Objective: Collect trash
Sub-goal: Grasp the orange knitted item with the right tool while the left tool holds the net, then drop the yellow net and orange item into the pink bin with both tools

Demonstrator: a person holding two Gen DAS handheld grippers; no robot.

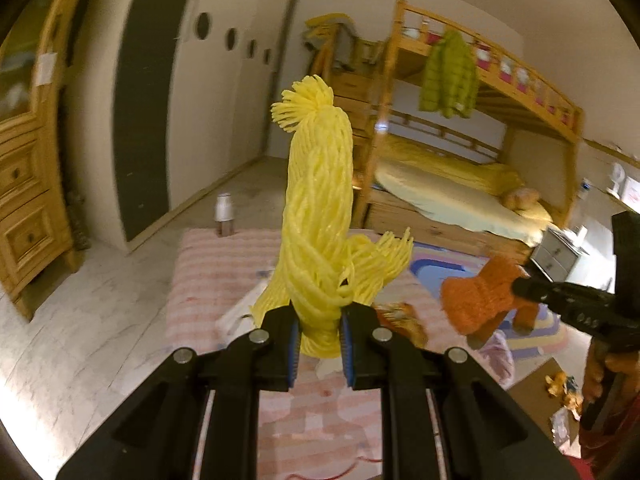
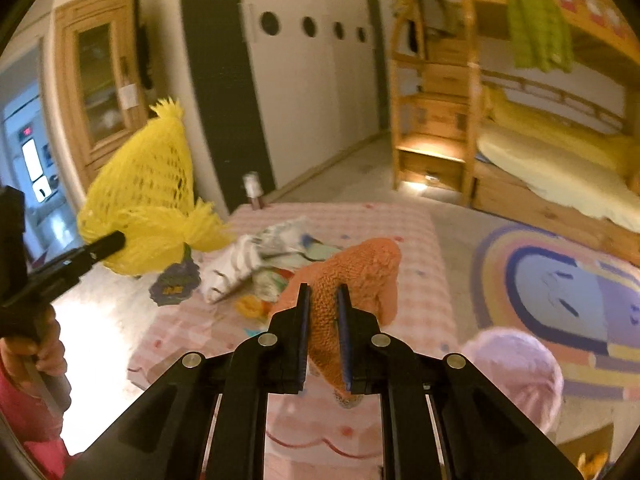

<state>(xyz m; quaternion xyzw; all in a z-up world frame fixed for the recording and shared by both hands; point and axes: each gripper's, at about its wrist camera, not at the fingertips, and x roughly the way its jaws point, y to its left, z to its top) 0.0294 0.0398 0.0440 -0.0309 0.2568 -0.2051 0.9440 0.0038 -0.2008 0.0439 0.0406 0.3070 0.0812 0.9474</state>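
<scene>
Over the left edge of the pink-striped mattress (image 2: 400,232), the left gripper (image 1: 319,326) is pinching a yellow foam net sleeve (image 1: 320,200) near its lower end, blue pads pressing into it from both sides, jaws nearly closed; the sleeve is standing upright above the fingers, frayed at the top. From the right wrist view, a hand (image 2: 36,354) is gripping that tool's handle at the left, above a red sleeve (image 2: 28,412). Near the mattress's far left corner, a small white-capped bottle (image 2: 253,189) is standing upright. Toward the middle of the mattress, a loose heap is lying: a crumpled white wrapper (image 2: 248,264), a dark blue-and-yellow scrap (image 2: 175,282) just beside it at the left edge, and small yellow bits (image 2: 252,306) close by. Further right, the right gripper (image 2: 323,322) is clamping an orange foam net sleeve (image 2: 360,276), jaws drawn narrow on its middle, the sleeve bulging up and to the right, lifted clear of the mattress. Beside the mattress's right edge, a pale pink net sleeve (image 2: 516,372) is lying on the floor, touching the edge of a rainbow rug (image 2: 560,288).
</scene>
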